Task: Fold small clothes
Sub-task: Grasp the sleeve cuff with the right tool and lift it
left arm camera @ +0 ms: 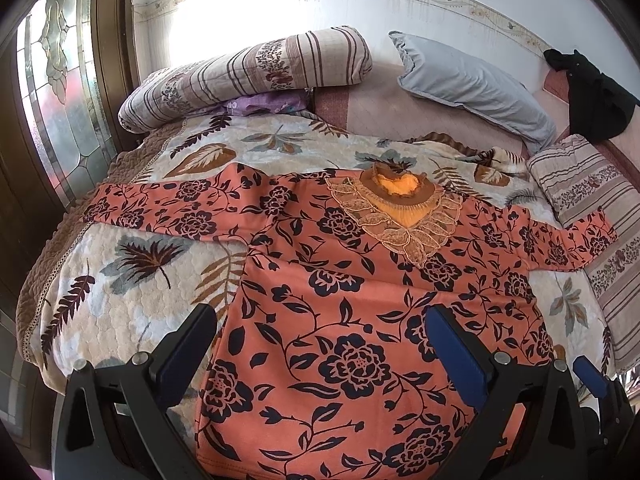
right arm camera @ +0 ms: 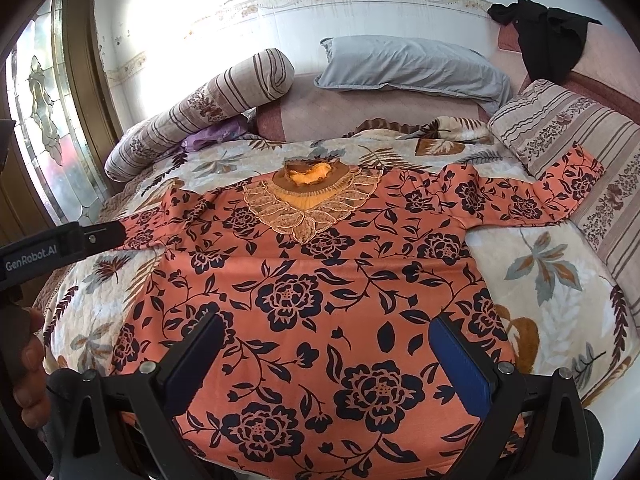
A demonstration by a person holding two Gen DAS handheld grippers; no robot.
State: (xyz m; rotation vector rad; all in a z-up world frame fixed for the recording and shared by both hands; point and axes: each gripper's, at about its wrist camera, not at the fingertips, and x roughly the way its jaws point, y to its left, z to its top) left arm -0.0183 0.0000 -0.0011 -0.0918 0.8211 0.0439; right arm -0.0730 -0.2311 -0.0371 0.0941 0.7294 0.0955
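Observation:
An orange long-sleeved top (left arm camera: 340,288) with black flowers and a lace collar lies flat, face up, on the bed, both sleeves stretched sideways. My left gripper (left arm camera: 320,336) hovers open above its lower left part, nothing between the blue pads. In the right wrist view the same orange top (right arm camera: 312,280) fills the middle, and my right gripper (right arm camera: 324,344) stands open over the lower body of the top, holding nothing. The left gripper's body (right arm camera: 60,246) shows at the left edge of that view, with a hand (right arm camera: 28,368) below it.
The leaf-patterned bedspread (left arm camera: 120,280) covers the bed. A striped bolster (left arm camera: 248,76), a grey pillow (left arm camera: 472,84) and a striped cushion (left arm camera: 592,208) lie toward the wall. A black garment (left arm camera: 592,96) hangs at the far right. A glass door (left arm camera: 52,92) stands left.

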